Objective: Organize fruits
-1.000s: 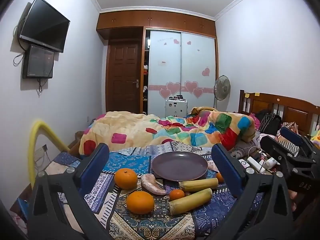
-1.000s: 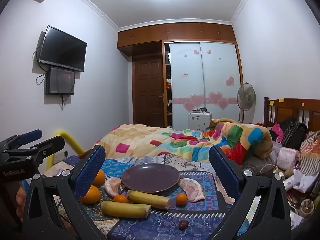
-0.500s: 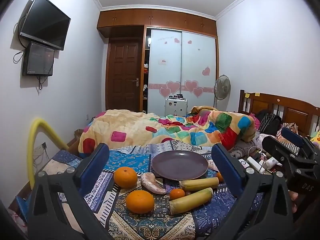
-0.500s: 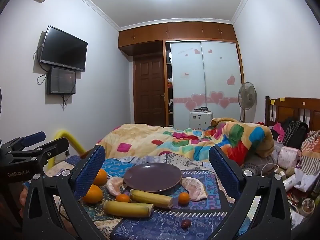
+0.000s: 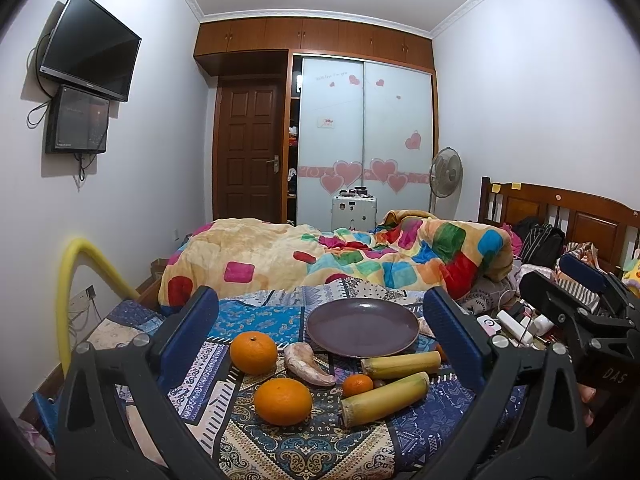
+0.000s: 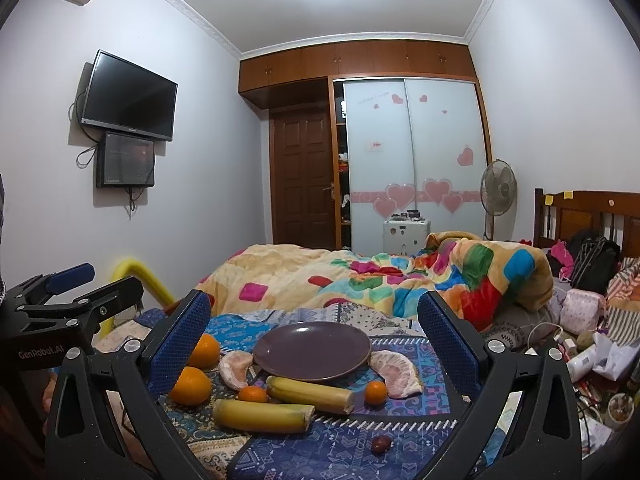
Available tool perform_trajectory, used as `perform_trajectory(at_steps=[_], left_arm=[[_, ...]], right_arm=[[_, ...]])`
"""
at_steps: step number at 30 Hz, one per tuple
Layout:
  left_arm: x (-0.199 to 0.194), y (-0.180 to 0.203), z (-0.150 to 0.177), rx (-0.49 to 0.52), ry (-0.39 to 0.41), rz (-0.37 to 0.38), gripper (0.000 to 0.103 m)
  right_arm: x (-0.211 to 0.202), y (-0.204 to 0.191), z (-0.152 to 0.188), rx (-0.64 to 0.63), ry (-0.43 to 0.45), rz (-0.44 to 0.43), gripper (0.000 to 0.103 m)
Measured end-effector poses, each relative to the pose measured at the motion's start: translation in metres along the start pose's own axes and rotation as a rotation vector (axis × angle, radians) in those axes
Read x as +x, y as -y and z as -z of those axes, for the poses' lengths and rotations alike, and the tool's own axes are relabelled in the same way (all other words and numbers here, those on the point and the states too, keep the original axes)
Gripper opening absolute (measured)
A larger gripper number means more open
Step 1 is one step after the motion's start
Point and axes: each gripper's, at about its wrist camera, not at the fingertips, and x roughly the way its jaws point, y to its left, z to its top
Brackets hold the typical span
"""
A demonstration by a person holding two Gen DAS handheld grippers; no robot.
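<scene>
From the left wrist view, little has changed over the last second: our camera has only tilted slightly, and the fruit lies as it did, so we judge the sorting has not yet begun. Our left gripper hangs level above the near edge of the patterned blue bedspread, its blue-padded fingers spread wide and holding nothing. Between them we see the round dark purple plate, still bare. Just in front of it lie two large oranges, a small mandarin, two cut yellow-green banana-like stalks and a pale peeled pomelo segment. Our right gripper shows at the right edge.

From the right wrist view, the scene has likewise barely shifted. Our right gripper also hovers back from the fruit, pointing at the plate, fingers wide apart and empty. Here a second pomelo segment and a second mandarin lie right of the plate, and a small dark red fruit sits apart, nearer to us.
</scene>
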Motion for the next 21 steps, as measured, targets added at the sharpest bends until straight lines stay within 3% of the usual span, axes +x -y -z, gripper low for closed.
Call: perform_trajectory(at_steps=[21], left_arm=[[-0.0019,-0.0027,0.0026,-0.002,0.003,-0.006,0.103]], right_arm=[[0.0039,0.0,-0.001,0.004,-0.007,-0.025,0.103]])
